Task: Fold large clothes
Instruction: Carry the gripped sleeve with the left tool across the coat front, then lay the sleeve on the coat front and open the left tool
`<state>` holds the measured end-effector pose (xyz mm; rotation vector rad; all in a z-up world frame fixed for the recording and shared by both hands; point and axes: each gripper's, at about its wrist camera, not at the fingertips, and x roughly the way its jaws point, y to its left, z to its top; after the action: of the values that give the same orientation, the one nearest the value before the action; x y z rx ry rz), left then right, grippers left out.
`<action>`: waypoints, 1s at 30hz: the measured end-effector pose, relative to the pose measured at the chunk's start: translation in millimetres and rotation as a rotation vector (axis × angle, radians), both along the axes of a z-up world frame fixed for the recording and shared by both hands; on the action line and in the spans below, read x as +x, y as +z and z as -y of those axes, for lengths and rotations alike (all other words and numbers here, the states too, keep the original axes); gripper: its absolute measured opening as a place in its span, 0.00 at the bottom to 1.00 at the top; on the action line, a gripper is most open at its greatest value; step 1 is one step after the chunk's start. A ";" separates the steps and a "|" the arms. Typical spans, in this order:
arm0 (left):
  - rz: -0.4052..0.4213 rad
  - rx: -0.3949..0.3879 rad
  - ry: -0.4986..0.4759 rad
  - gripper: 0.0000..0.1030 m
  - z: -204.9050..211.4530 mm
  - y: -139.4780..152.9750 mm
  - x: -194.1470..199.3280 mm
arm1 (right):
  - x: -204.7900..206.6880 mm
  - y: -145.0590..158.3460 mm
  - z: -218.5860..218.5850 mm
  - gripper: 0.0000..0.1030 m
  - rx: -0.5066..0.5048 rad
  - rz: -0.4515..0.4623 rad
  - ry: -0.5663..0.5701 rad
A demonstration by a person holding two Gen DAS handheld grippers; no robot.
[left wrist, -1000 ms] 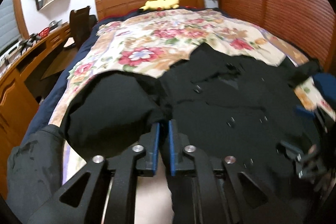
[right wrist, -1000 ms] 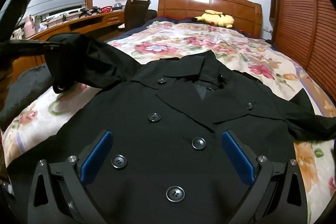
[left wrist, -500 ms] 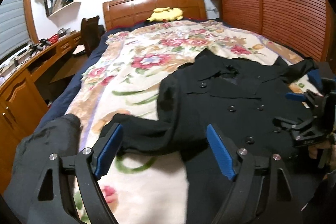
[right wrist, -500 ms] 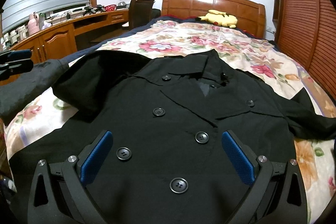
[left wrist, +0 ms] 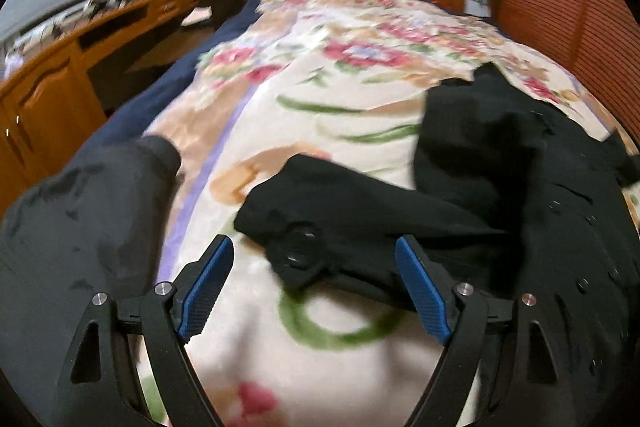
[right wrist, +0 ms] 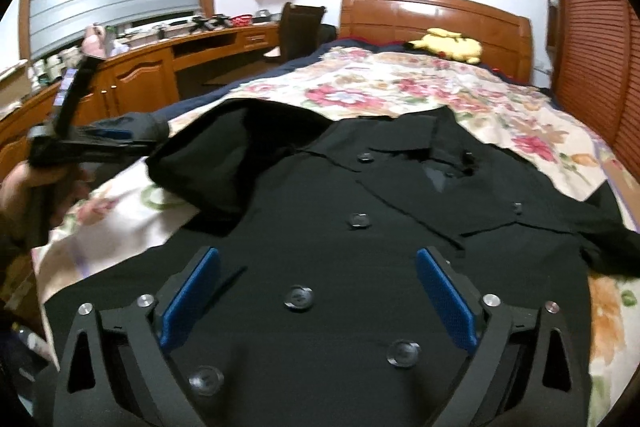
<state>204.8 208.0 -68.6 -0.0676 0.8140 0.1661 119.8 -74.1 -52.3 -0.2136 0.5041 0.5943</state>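
A black double-breasted coat (right wrist: 400, 239) lies front up on the bed, collar toward the headboard. Its left sleeve (right wrist: 224, 163) bends across the floral blanket (left wrist: 320, 99). In the left wrist view the sleeve's cuff (left wrist: 296, 255), with a button on it, lies between the wide-apart pads of my left gripper (left wrist: 316, 287); the pads do not touch it. My right gripper (right wrist: 320, 297) hovers over the coat's buttoned front, jaws closing, pads still well apart with flat cloth below them. The left gripper (right wrist: 100, 139) also shows at the left of the right wrist view, held by a hand (right wrist: 24, 183).
A second dark garment (left wrist: 80, 227) lies at the bed's left edge. A yellow plush toy (right wrist: 448, 45) sits by the wooden headboard (right wrist: 432, 11). A wooden desk (right wrist: 152, 75) and chair (right wrist: 300, 27) stand left of the bed, slatted wooden doors (right wrist: 592, 39) on the right.
My left gripper, shut on the raised sleeve a second ago, has opened and let it fall, then dropped toward the cuff on the blanket. The right gripper's pads have drawn slightly closer.
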 end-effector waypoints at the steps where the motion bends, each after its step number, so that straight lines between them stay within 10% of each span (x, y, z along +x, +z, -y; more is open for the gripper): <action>1: -0.007 -0.005 0.025 0.81 -6.3 -5.1 4.5 | -0.1 -2.0 -2.1 0.88 -0.001 -0.006 0.010; 19: -0.154 -0.087 0.099 0.81 -30.7 -52.4 37.8 | 36.5 -31.6 -24.0 0.81 -0.091 -0.152 0.050; 25: -0.171 -0.099 0.041 0.32 -18.5 -39.3 35.4 | 50.0 -47.7 -42.2 0.82 -0.165 -0.233 0.065; 30: -0.054 -0.035 0.027 0.28 -2.3 4.0 20.1 | 56.1 -51.7 -49.4 0.89 -0.178 -0.259 0.084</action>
<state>224.8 210.2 -64.6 -0.1077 0.8706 0.1801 175.9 -24.7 -104.0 -0.3300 0.8034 0.6636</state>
